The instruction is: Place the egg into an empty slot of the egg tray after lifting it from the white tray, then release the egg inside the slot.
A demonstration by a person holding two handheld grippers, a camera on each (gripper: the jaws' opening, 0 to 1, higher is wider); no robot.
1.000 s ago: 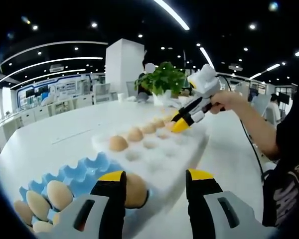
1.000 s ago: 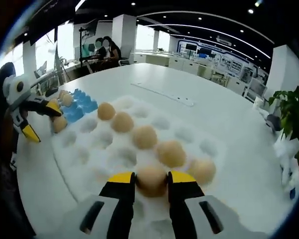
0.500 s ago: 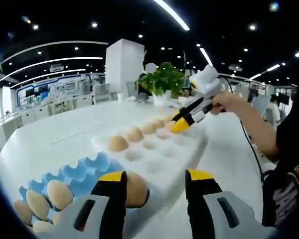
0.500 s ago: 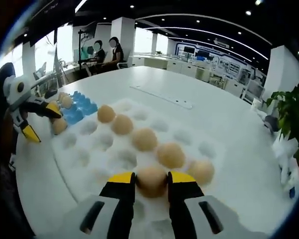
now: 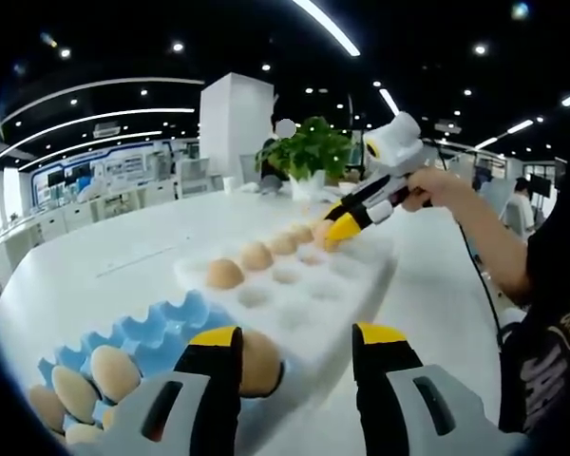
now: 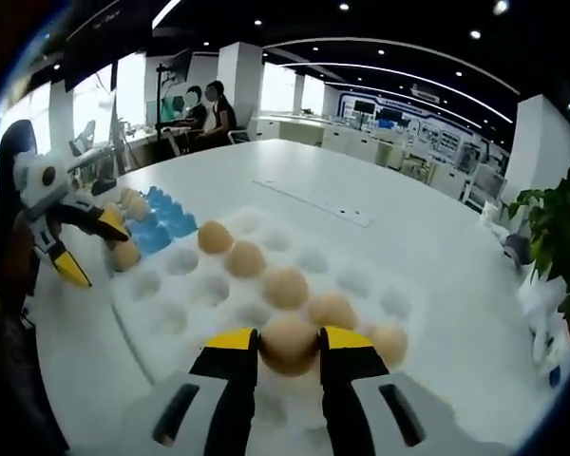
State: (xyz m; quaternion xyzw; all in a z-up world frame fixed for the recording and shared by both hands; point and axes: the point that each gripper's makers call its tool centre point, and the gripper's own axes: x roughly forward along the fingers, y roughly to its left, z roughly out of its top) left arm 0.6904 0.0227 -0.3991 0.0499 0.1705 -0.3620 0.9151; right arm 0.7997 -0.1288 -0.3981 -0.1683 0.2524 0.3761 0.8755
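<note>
Now my right gripper (image 6: 288,344) pinches an egg (image 6: 288,342) above the white tray (image 6: 171,313), my left gripper (image 5: 294,347) spread beside the blue egg tray (image 5: 157,332), open white bench (image 6: 456,275) all round

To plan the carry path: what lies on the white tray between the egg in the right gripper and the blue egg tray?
In the right gripper view, a row of eggs and empty dimples.

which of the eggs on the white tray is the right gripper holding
The egg at the near end of the diagonal row, clamped between the right gripper jaws; the other eggs sit free in the white tray.
</note>
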